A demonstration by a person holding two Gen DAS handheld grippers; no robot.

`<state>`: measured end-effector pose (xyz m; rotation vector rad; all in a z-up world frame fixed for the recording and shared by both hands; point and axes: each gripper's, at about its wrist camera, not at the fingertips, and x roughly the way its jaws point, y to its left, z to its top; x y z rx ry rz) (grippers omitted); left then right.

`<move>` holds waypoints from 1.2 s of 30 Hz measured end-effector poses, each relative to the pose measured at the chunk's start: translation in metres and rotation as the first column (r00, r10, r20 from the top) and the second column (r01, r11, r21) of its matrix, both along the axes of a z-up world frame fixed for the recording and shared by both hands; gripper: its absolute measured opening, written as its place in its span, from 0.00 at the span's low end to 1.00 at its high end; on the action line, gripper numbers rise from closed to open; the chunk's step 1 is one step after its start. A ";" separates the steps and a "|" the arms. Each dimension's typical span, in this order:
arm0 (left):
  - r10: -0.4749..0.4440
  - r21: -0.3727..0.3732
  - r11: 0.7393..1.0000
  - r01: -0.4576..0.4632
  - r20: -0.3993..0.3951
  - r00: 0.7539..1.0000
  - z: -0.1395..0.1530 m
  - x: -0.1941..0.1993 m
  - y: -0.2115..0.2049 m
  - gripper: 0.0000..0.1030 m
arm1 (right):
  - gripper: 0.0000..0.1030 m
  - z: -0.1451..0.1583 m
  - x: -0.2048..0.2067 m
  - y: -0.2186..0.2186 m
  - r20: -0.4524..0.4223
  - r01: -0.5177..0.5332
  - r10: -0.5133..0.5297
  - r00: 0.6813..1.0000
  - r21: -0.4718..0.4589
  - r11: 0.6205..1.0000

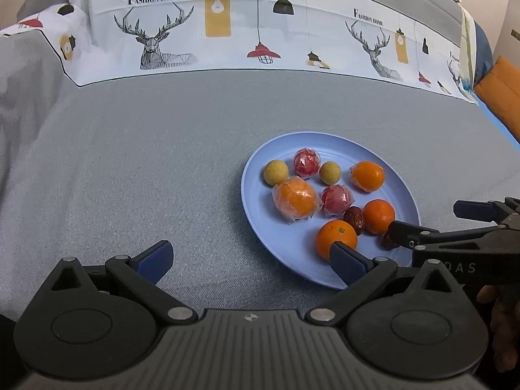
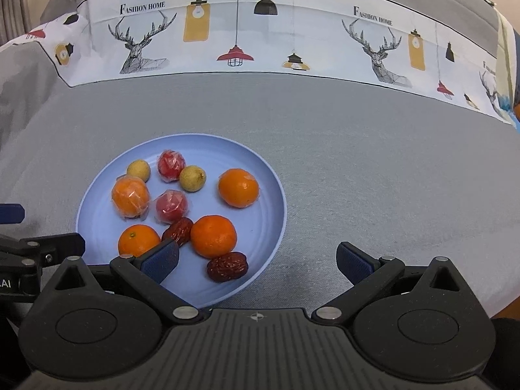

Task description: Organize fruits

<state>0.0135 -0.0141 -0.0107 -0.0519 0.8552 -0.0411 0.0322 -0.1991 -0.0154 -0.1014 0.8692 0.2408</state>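
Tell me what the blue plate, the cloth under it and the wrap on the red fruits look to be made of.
Blue plate: probably plastic or melamine; matte, uniform pale blue, faint concentric ridges.
Cloth: woven fabric; a fine grey weave grain shows, with a printed white band behind.
Wrap on the red fruits: thin clear plastic film; crinkles and small glints show over the red skin. Two of the oranges seem wrapped the same way.

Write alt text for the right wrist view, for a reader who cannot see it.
A blue plate on grey cloth holds four oranges, two red wrapped fruits, two small yellow fruits and two dried dates. The open right gripper hovers at its near edge, empty, its left finger above the plate.
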 end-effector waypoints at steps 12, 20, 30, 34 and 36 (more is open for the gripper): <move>-0.001 -0.007 1.000 0.001 -0.016 1.000 -0.003 0.003 0.003 0.99 | 0.99 -0.003 0.004 -0.002 -0.014 0.013 -0.012 1.000 0.006 1.000; 0.001 -0.002 1.000 -0.001 -0.026 1.000 -0.006 0.005 0.002 0.99 | 0.99 -0.004 0.004 -0.004 -0.015 0.016 -0.016 1.000 0.014 1.000; 0.001 -0.004 1.000 -0.001 -0.029 1.000 -0.007 0.006 0.002 0.99 | 0.99 -0.004 0.005 -0.004 -0.016 0.016 -0.015 1.000 0.015 1.000; 0.003 -0.004 1.000 -0.003 -0.030 1.000 -0.008 0.006 0.002 0.99 | 0.99 -0.004 0.004 -0.003 -0.017 0.017 -0.016 1.000 0.014 1.000; 0.004 -0.007 1.000 -0.004 -0.033 0.999 -0.009 0.006 0.002 0.99 | 0.99 -0.004 0.004 -0.003 -0.016 0.017 -0.017 1.000 0.015 1.000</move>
